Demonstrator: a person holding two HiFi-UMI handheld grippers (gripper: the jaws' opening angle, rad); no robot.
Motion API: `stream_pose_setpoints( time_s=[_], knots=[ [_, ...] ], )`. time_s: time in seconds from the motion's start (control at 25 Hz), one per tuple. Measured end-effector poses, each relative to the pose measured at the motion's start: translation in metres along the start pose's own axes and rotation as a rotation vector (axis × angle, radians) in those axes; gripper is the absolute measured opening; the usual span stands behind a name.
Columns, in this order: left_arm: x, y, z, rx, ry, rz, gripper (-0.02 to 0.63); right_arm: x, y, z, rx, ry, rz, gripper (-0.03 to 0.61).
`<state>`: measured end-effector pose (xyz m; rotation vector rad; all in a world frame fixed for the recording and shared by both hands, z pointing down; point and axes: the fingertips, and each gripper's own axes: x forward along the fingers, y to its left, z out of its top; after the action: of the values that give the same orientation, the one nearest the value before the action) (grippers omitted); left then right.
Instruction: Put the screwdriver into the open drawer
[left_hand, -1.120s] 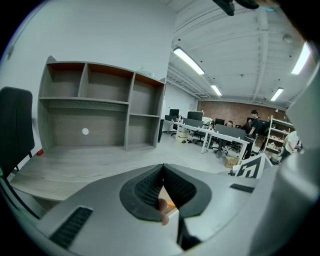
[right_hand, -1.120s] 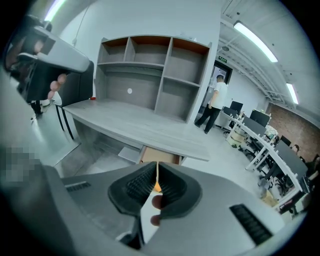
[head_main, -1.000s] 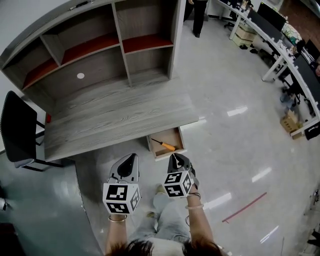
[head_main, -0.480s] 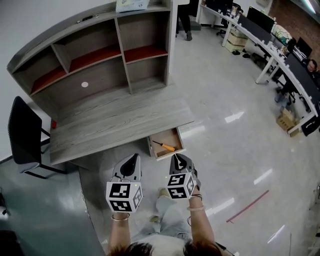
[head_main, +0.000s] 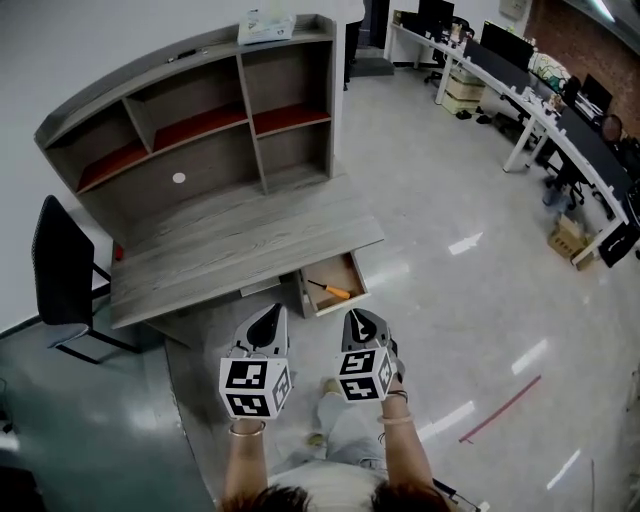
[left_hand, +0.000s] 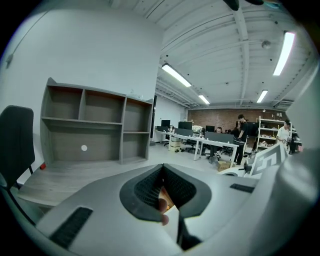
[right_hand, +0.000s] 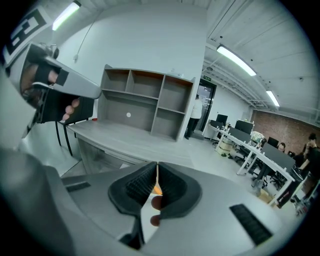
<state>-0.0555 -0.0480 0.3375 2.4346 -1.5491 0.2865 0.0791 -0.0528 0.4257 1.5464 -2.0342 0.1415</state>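
Head view, nearest first. Two forearms come up from the bottom edge, each hand behind a black-and-white marker cube.

Left gripper (head_main: 269, 316): grey, jaws pressed together, nothing between them. The left gripper view confirms this, with the ribbed pads meeting at a thin seam.

Right gripper (head_main: 355, 320): grey, jaws likewise together and holding nothing. The right gripper view shows the same closed seam. The two grippers are side by side, apart from each other, and both tips point toward the desk front.

Light wooden open drawer (head_main: 338, 271): pulled out from under the right end of the desk, just beyond the gripper tips.

Orange-handled screwdriver with a thin dark shaft (head_main: 331, 290): lies flat on the drawer floor, slanted, handle toward the right and shaft toward the upper left. It sits ahead of both grippers and between their lines. It is nearer the right tip than the left and touches neither.

Grey wood-grain desk top (head_main: 240, 245): bare surface above the drawer.

Grey shelf unit with red-lined shelves (head_main: 200, 130): stands at the back of the desk. A small white disc (head_main: 178, 178) is on its back panel.

Black chair (head_main: 58, 265): at the desk's left end.

Long white office desks with monitors (head_main: 530, 110): far off, upper right.
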Motion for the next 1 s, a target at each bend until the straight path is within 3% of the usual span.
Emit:
stream_pose_setpoints(
  time_s=[1.0],
  knots=[
    [-0.084, -0.042, 0.019, 0.038, -0.097, -0.06, 0.017, -0.126, 0.018, 0.043, 0.002, -0.2, -0.051, 0.028]
  ],
)
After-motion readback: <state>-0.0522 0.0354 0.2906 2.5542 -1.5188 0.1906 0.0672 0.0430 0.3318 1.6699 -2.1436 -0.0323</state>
